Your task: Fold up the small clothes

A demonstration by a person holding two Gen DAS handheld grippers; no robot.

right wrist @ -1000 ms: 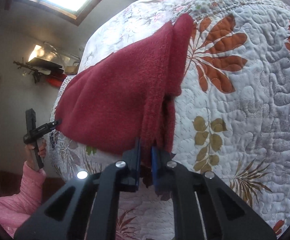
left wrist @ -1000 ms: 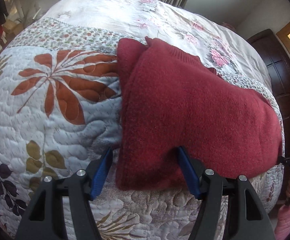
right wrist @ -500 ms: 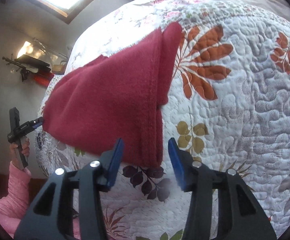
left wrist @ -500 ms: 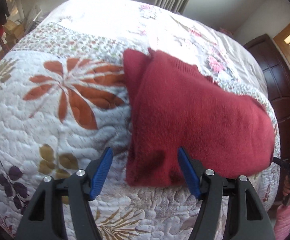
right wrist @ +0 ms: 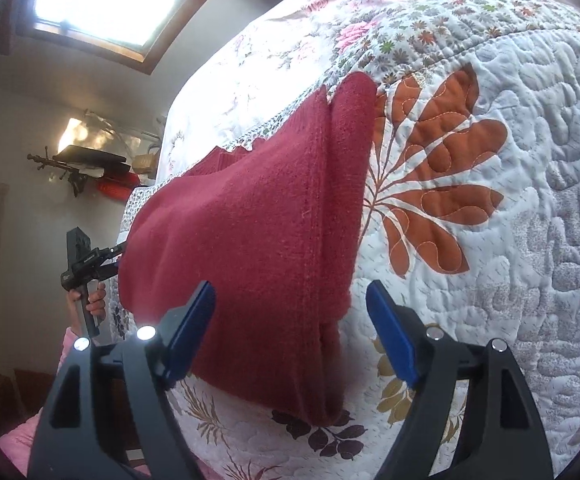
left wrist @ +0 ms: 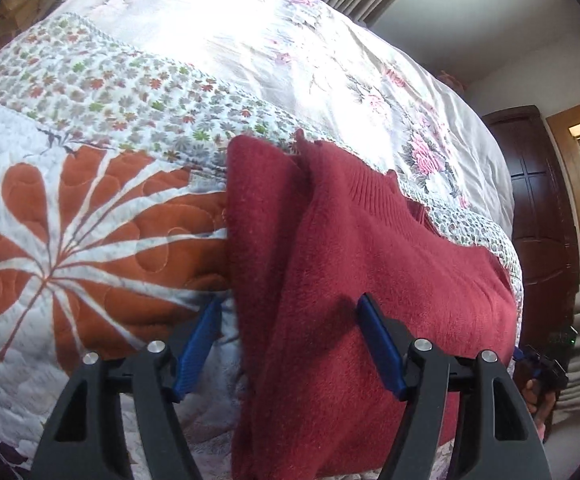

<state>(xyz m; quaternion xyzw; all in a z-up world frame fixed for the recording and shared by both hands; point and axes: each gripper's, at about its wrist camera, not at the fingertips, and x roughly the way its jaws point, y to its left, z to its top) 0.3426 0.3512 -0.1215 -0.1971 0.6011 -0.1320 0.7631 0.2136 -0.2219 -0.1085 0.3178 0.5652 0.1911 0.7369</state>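
Red fleecy sweater (left wrist: 362, 280) lying folded on a quilted bedspread (left wrist: 89, 216) with orange leaf prints. Left gripper (left wrist: 294, 344) with jaws spread wide over the sweater's near left edge, one blue finger (left wrist: 199, 340) just beside the fabric on the quilt, the other over the cloth. Right gripper (right wrist: 290, 332) likewise gaping wide, straddling the near right corner of the sweater (right wrist: 257, 248), gripping nothing. Ribbed collar at the far end.

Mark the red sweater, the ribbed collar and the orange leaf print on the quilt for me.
red sweater (left wrist: 370, 280), left wrist view, on the fuzzy body panel.
ribbed collar (left wrist: 374, 188), left wrist view, on the ribbed knit band.
orange leaf print (right wrist: 430, 184), right wrist view, on the centre of the leaf cluster.
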